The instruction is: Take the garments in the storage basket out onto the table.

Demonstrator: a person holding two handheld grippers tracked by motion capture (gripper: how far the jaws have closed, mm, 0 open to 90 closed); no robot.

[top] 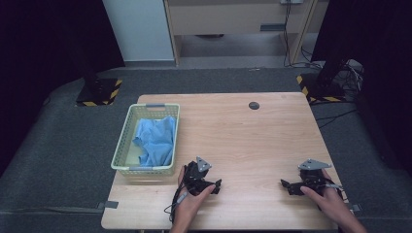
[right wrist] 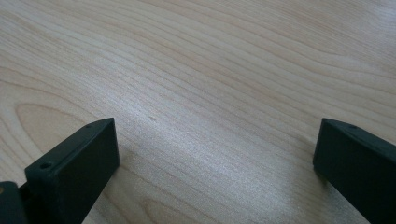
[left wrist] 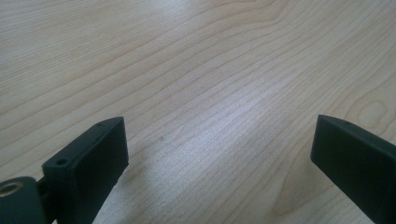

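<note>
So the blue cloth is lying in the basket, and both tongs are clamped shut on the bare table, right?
Not quite. The blue cloth does lie in the basket, but both tongs stand open over the bare table. The left gripper view shows the left tongs with jaws wide apart and nothing between them, and the right gripper view shows the same for the right tongs.

Your table (top: 252, 145): pale wood, square top, standing on grey carpet. Green basket (top: 124, 145) sits at its left edge, blue cloth (top: 156, 141) inside. Small dark round disc (top: 253, 105) lies near far edge. You rest both grippers on near edge.
</note>
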